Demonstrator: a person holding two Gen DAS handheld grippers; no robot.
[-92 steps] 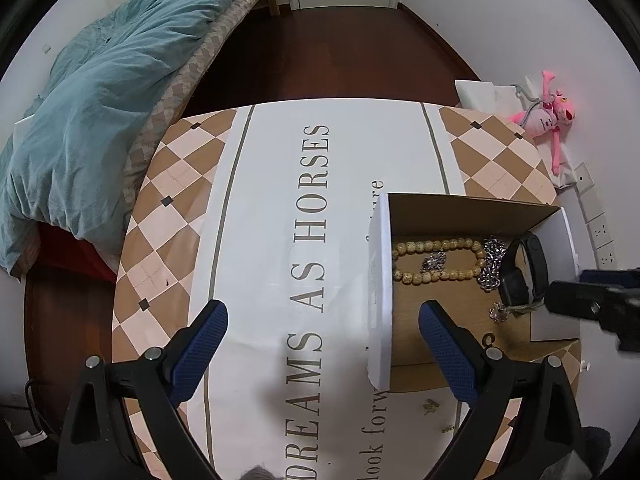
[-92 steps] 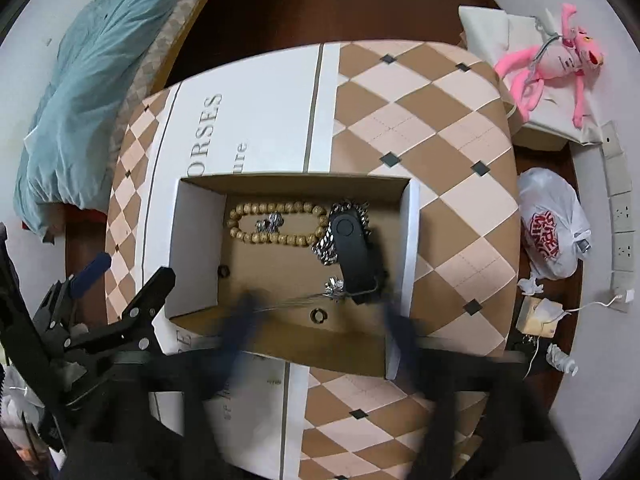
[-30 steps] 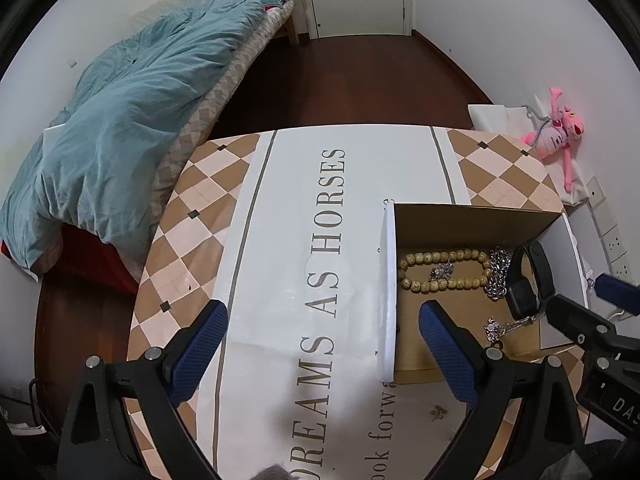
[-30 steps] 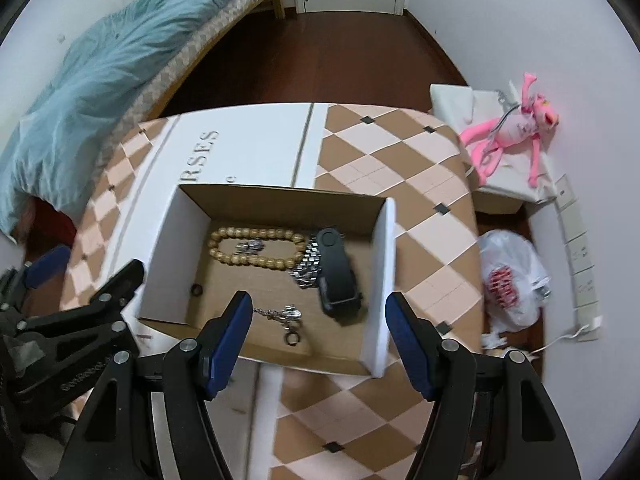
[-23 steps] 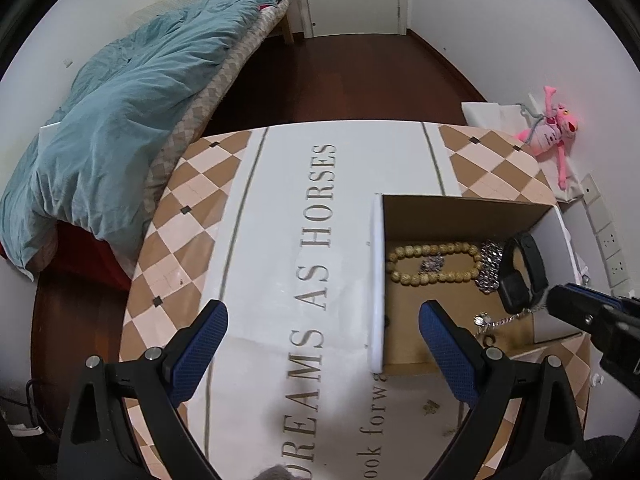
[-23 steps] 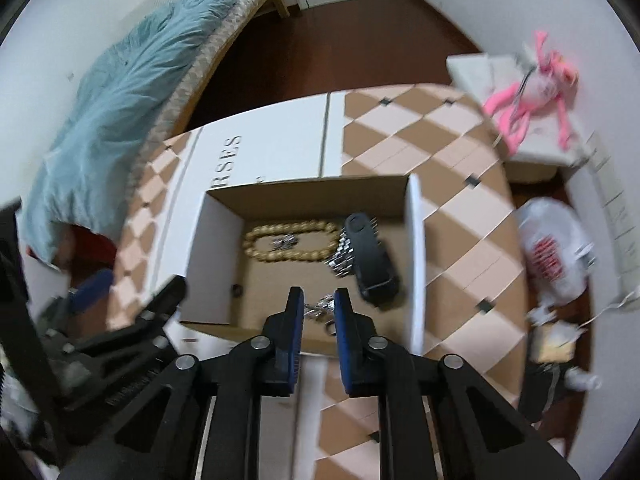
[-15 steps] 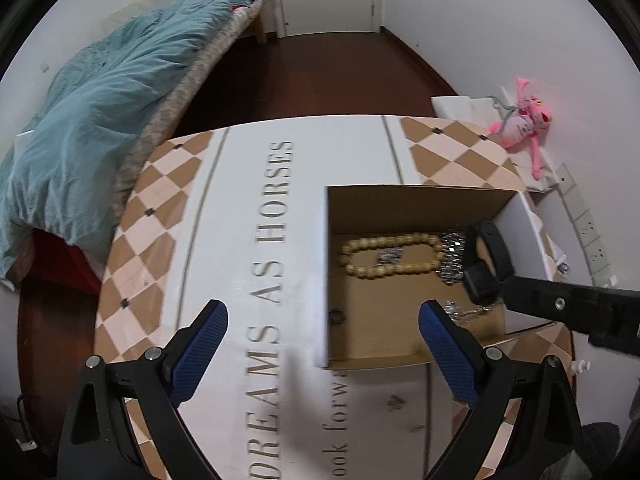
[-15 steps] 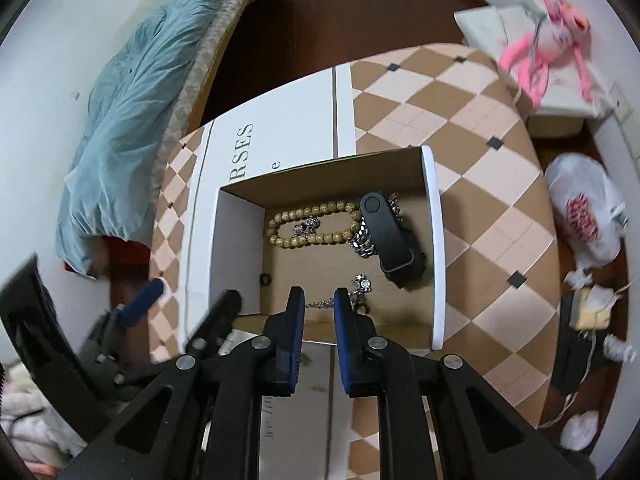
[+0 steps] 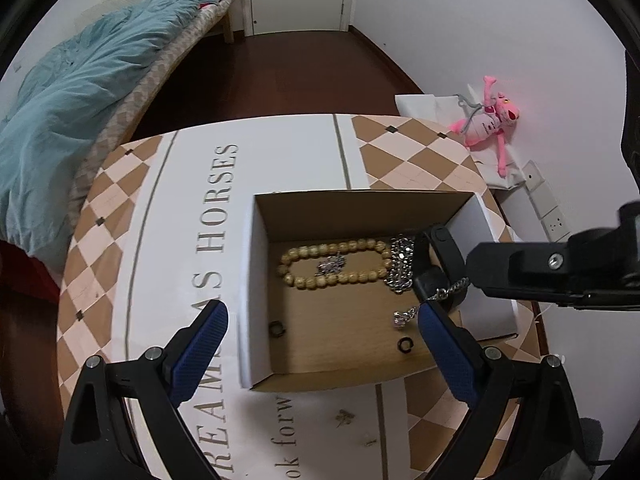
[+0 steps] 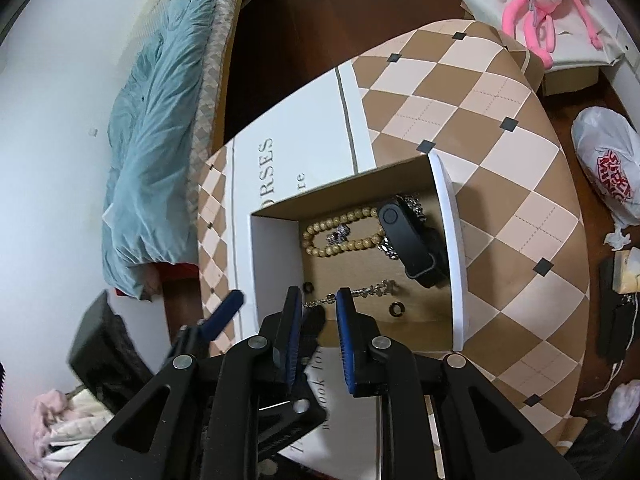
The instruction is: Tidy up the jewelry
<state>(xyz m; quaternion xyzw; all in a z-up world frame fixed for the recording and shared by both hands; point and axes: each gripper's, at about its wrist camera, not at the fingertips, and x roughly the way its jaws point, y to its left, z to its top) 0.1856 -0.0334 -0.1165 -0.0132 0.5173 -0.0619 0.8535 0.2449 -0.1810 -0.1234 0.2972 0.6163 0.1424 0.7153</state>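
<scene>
**Jaws: left wide apart, right narrowed around a chain**

Wide apart and empty, the blue-padded left gripper (image 9: 320,330) hangs over the near left corner of the open brown cardboard box with white outer walls (image 9: 256,272), which stands on the diamond-patterned tablecloth (image 9: 96,248). Inside the box, from left to right, lie a small dark ring (image 9: 277,328), a loop of tan wooden beads (image 9: 335,261) with a silver charm inside it, a silver link bracelet (image 9: 400,264), a black wristband (image 9: 442,264) at the right wall, and a second dark ring (image 9: 405,345) near the front. The right gripper (image 10: 318,300) has just been closing; its blue pads now stand a narrow gap apart at the box's near wall, with the thin silver chain necklace (image 10: 362,290) running between them. Whether the pads actually pinch the chain cannot be told.
</scene>
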